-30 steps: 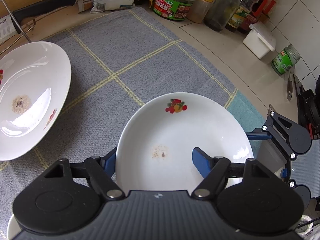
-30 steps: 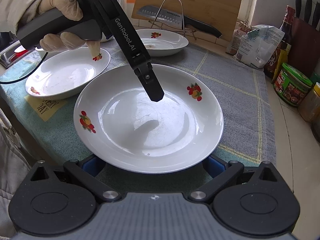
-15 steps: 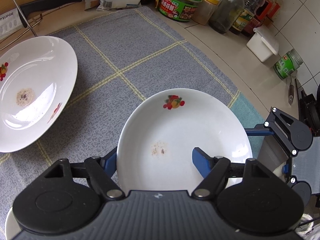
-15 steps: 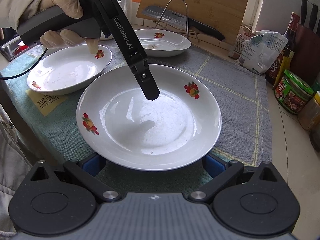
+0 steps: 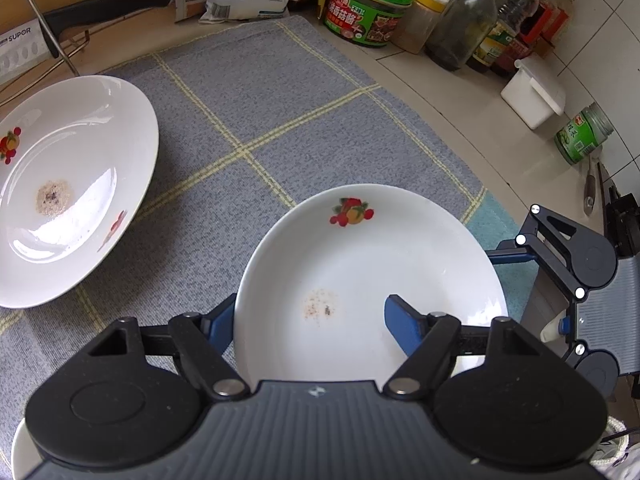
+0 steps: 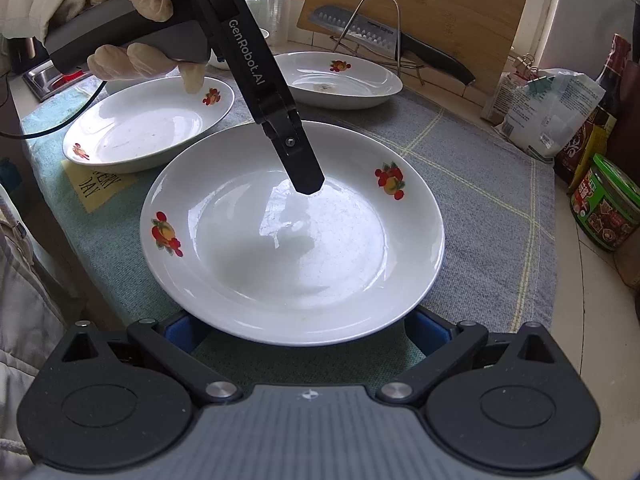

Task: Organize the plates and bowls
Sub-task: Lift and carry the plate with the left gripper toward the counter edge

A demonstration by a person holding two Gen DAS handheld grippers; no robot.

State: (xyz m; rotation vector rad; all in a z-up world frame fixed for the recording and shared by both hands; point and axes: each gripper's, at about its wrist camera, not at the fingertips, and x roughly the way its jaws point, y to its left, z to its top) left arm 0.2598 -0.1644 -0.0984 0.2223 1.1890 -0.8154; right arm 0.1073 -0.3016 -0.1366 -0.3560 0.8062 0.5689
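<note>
The left gripper [image 5: 308, 316] has its fingers clamped on the near rim of the fruit-print plate [image 5: 372, 272]. The right gripper [image 6: 306, 330] sits at the plate's opposite edge, its fingers spread wide beneath the rim, gripping nothing.

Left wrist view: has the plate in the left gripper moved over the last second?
No. The plate, clamped in the left gripper, keeps about the same gap to the yellow stripe crossing on the cloth.

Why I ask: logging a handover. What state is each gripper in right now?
Left gripper: closed on the plate, gripping its rim.
Right gripper: open, fingers spread under the plate's near edge.
</note>
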